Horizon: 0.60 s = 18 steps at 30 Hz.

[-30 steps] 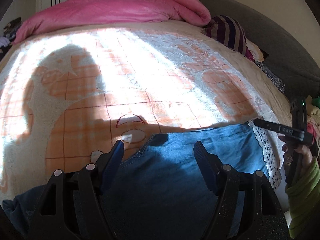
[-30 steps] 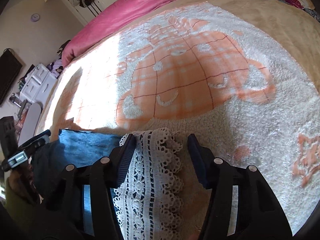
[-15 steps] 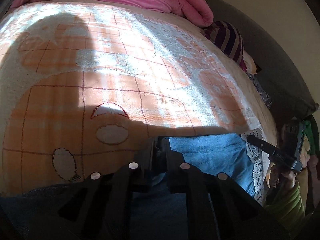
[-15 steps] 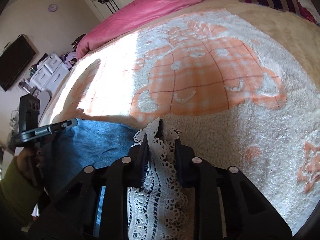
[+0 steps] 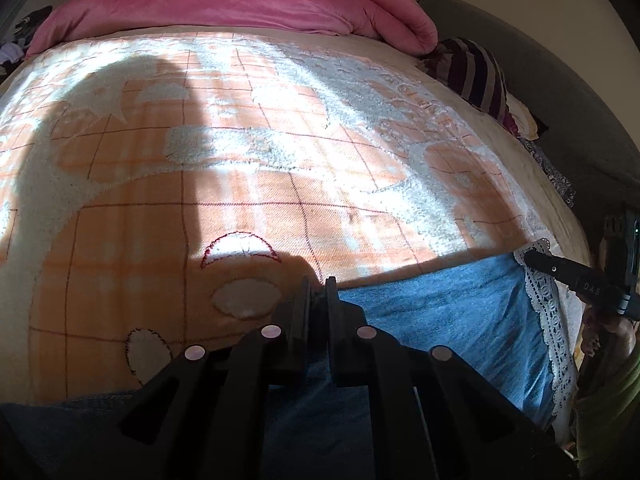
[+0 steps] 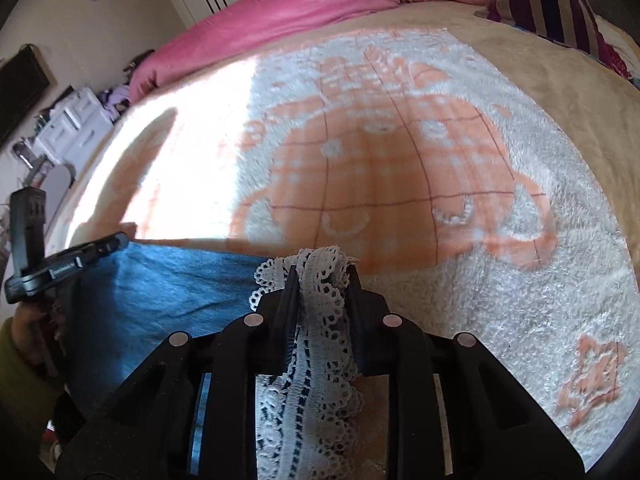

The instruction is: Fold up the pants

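Observation:
Blue denim pants (image 5: 440,316) with a white lace hem (image 5: 550,328) lie at the near edge of a bed. My left gripper (image 5: 319,284) is shut on the denim edge at the pants' left part. In the right wrist view my right gripper (image 6: 322,272) is shut on the lace hem (image 6: 320,308), which bunches between the fingers; the denim (image 6: 168,284) stretches to its left. Each gripper shows in the other's view: the right one (image 5: 536,260) at the hem, the left one (image 6: 116,242) at the far denim corner.
The bed has an orange-and-white fleece blanket (image 5: 240,184). A pink duvet (image 5: 224,4) is rolled at the far end, with a striped pillow (image 5: 476,72) beside it. A white drawer unit (image 6: 76,124) stands off the bed's left side.
One second ago both grippers were open over the pants. They closed, the left on the denim edge and the right on the lace hem, and now hold the fabric slightly raised.

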Available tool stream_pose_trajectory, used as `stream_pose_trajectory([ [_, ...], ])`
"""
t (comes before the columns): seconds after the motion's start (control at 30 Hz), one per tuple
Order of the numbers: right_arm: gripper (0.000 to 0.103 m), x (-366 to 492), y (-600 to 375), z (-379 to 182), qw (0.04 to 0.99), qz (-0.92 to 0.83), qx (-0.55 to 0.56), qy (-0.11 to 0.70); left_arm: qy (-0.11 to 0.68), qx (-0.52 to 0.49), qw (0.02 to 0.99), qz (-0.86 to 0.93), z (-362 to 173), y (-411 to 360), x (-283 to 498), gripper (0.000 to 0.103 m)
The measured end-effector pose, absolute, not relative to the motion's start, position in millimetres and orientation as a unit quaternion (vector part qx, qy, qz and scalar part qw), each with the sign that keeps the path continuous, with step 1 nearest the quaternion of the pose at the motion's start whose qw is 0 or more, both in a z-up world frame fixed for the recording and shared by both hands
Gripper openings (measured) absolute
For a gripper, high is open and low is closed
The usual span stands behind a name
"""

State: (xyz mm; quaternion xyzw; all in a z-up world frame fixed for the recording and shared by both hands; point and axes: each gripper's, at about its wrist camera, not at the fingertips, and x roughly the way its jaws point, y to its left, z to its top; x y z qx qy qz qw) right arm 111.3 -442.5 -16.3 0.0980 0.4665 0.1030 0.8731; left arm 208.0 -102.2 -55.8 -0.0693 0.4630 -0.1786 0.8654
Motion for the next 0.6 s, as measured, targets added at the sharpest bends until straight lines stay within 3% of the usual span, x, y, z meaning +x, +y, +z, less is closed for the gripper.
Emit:
stream_pose_trajectory([
  [0.17, 0.028, 113.3, -445.6, -23.6, 0.871, 0.094, 0.105, 0.47, 0.464, -0.075, 0.866, -0.171, -60.0, -99.3, 208.3, 0.012],
  [0.2, 0.038, 109.9, -446.7, -19.6, 0.874, 0.09, 0.105, 0.465, 0.463, -0.08, 0.866, -0.17, -56.9, -97.5, 206.9, 0.021],
  [0.23, 0.042, 104.6, -449.6, -13.4, 0.88, 0.083, 0.106, 0.456, 0.459, -0.082, 0.869, -0.167, -51.1, -93.9, 203.4, 0.033],
  [0.27, 0.044, 97.9, -454.1, -6.8, 0.885, 0.079, 0.113, 0.445, 0.454, -0.084, 0.871, -0.167, -45.3, -91.3, 199.6, 0.037],
  [0.37, 0.051, 68.7, -469.5, 14.0, 0.896, 0.082, 0.152, 0.409, 0.442, -0.1, 0.876, -0.166, -30.2, -78.6, 182.7, 0.043],
  [0.5, 0.053, 29.7, -476.2, 26.0, 0.899, 0.094, 0.174, 0.39, 0.432, -0.123, 0.878, -0.167, -18.4, -62.2, 151.9, 0.061],
  [0.6, 0.054, -1.0, -477.4, 23.6, 0.895, 0.104, 0.191, 0.389, 0.427, -0.127, 0.879, -0.167, -12.9, -56.2, 123.6, 0.067],
])
